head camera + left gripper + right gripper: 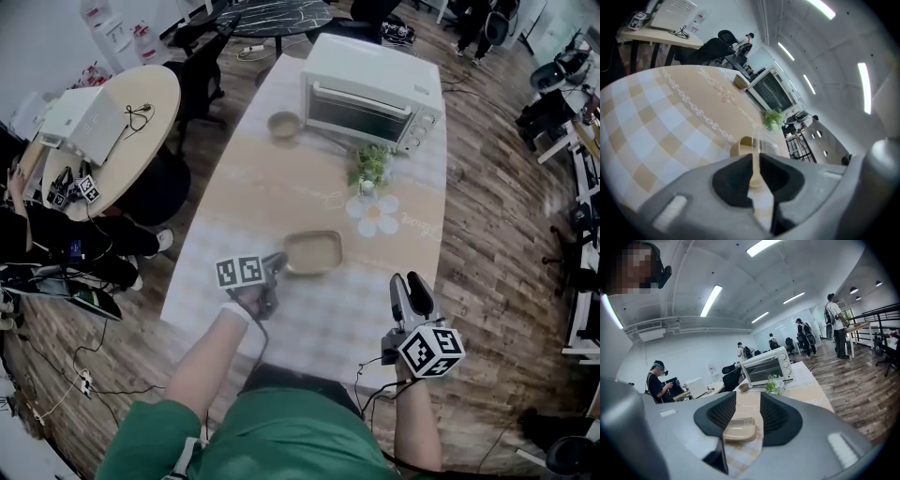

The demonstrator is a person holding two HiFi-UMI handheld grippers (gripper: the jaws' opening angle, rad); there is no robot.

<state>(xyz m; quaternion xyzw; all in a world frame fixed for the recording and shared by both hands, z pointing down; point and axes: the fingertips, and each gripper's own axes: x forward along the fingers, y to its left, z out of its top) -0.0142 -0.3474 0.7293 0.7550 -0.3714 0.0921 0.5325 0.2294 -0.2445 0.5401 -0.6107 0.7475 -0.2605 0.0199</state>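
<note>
Left gripper point(279, 265) reached forward, jaws pinched close; right gripper point(410, 283) nearer the body, jaws apart.

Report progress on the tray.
Done: left gripper is shut on the rim of the tray. In hand: tray apparently resting on the table, gripped from one side. Left: right gripper open, empty, short of the tray; oven door shut.

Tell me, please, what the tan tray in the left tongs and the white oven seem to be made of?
The tan tray is likely plastic, perhaps glazed ceramic: thin rim, even colour, soft sheen. The left tongs pinch its rim. The white oven looks like painted sheet metal, smooth and satin; its door seems dark, reflective glass.
</note>
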